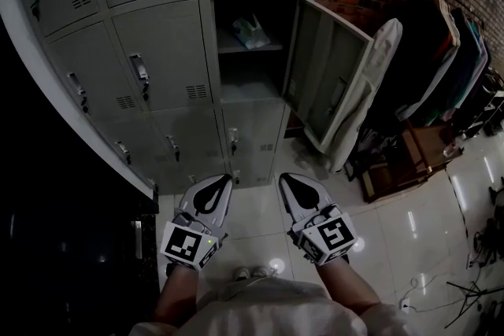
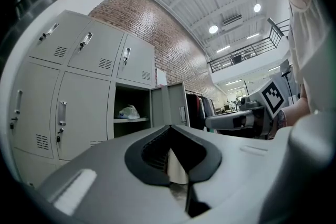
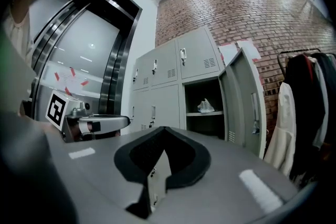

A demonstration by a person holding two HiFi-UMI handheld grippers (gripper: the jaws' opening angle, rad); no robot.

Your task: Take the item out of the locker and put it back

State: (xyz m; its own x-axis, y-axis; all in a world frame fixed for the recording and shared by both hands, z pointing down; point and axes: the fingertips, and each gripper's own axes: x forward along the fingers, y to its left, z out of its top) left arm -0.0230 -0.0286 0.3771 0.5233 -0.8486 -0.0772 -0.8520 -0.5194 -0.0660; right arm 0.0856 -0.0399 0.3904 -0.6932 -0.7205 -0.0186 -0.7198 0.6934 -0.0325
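Note:
The grey locker point(image 1: 250, 51) stands open, its door point(image 1: 327, 83) swung out to the right. On its upper shelf lies a pale crumpled plastic bag point(image 1: 250, 33), which also shows in the left gripper view point(image 2: 128, 112) and the right gripper view point(image 3: 206, 106). My left gripper point(image 1: 220, 180) and right gripper point(image 1: 287, 179) are held side by side low over the tiled floor, well short of the locker. Both are shut with nothing between the jaws. Each gripper view shows the other gripper: the right gripper point(image 2: 239, 121) and the left gripper point(image 3: 100, 124).
Closed lockers point(image 1: 157, 59) fill the bank to the left. A rack of dark coats point(image 1: 445, 51) and a white garment point(image 1: 370, 90) hang right of the open door, with a wooden stand point(image 1: 409, 161) below. Cables point(image 1: 472, 287) trail on the floor at right. A dark counter point(image 1: 71, 232) runs along the left.

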